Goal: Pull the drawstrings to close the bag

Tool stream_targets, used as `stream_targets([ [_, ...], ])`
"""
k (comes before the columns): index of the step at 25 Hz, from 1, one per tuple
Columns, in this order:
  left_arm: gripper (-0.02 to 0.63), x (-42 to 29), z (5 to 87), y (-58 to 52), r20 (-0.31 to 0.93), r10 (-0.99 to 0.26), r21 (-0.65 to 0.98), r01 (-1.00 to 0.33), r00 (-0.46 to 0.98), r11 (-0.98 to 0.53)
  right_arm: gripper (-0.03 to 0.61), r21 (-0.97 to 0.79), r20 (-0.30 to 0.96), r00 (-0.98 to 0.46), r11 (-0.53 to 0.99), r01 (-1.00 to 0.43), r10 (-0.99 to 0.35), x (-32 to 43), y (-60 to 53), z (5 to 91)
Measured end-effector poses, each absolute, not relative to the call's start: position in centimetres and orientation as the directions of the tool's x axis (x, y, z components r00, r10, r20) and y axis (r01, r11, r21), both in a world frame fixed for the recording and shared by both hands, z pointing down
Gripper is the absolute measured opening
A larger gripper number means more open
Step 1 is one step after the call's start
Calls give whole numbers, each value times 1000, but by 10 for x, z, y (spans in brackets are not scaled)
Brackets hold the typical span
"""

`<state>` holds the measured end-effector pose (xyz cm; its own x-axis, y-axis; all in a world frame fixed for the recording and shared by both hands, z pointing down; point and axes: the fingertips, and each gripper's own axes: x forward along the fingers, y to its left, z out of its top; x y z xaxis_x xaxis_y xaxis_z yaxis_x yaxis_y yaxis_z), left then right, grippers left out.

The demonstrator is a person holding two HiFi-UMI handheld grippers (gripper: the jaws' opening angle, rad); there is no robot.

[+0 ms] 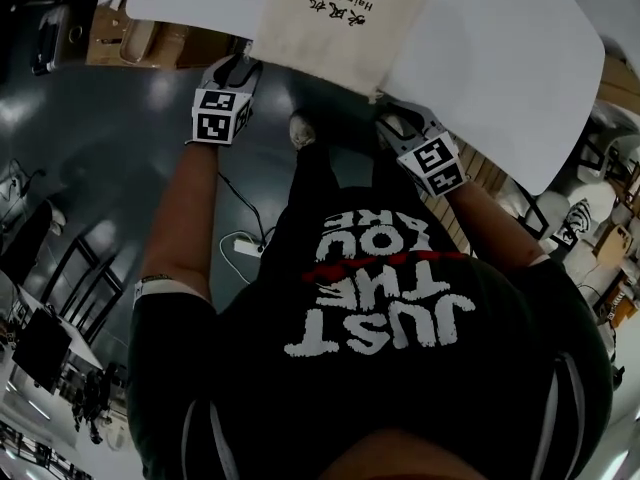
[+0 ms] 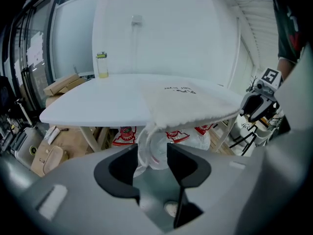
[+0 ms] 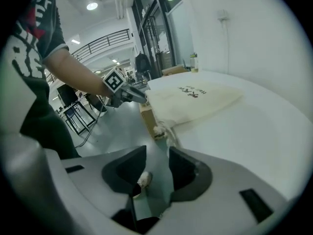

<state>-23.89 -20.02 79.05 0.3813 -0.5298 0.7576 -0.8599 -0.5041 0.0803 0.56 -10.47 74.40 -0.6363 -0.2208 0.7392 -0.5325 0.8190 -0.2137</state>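
Observation:
A cream drawstring bag (image 1: 335, 23) printed "Hair Dryer" lies on the white table (image 1: 500, 58), its gathered mouth at the near edge. My left gripper (image 1: 238, 73) is at the mouth's left corner and my right gripper (image 1: 397, 123) is at its right corner. In the left gripper view the bag (image 2: 190, 102) hangs over the edge and a thin drawstring (image 2: 145, 133) drops toward the open jaws (image 2: 151, 155), untouched by the pads. In the right gripper view a knotted drawstring (image 3: 164, 130) trails from the bag (image 3: 193, 99) toward the open jaws (image 3: 157, 163), and nothing is pinched.
A small bottle of yellow liquid (image 2: 101, 65) stands at the table's far side. Cardboard boxes (image 2: 61, 84) sit beyond the left end. Clear water jugs (image 2: 159, 151) stand under the table. A power strip (image 1: 247, 247) and the person's shoe (image 1: 300, 128) are on the grey floor.

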Motion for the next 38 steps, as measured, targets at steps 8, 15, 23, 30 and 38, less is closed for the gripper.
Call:
stream_targets([
  [8,167,-232,804,-205,754,-524,86,-851,396,-519,115,-53,749,-589,859,-510,-303,-16,-107,765],
  [15,153,-228,803,-205,737,-535,104,-851,413,-515,126,101,772,-508,862,-496,-382,-26,-111,782],
  [23,106,-229,800,-201,721,-551,134,-865,420,-484,129,119,782,-481,852,-510,-397,-42,-116,802],
  [30,18,-230,806,-213,724,-569,110,-879,390,-463,41,86,772,-475,810,-581,-423,-40,-131,803],
  [38,9,-248,796,-199,704,-591,161,-900,393,-406,9,-42,730,-573,812,-582,-372,-37,-113,773],
])
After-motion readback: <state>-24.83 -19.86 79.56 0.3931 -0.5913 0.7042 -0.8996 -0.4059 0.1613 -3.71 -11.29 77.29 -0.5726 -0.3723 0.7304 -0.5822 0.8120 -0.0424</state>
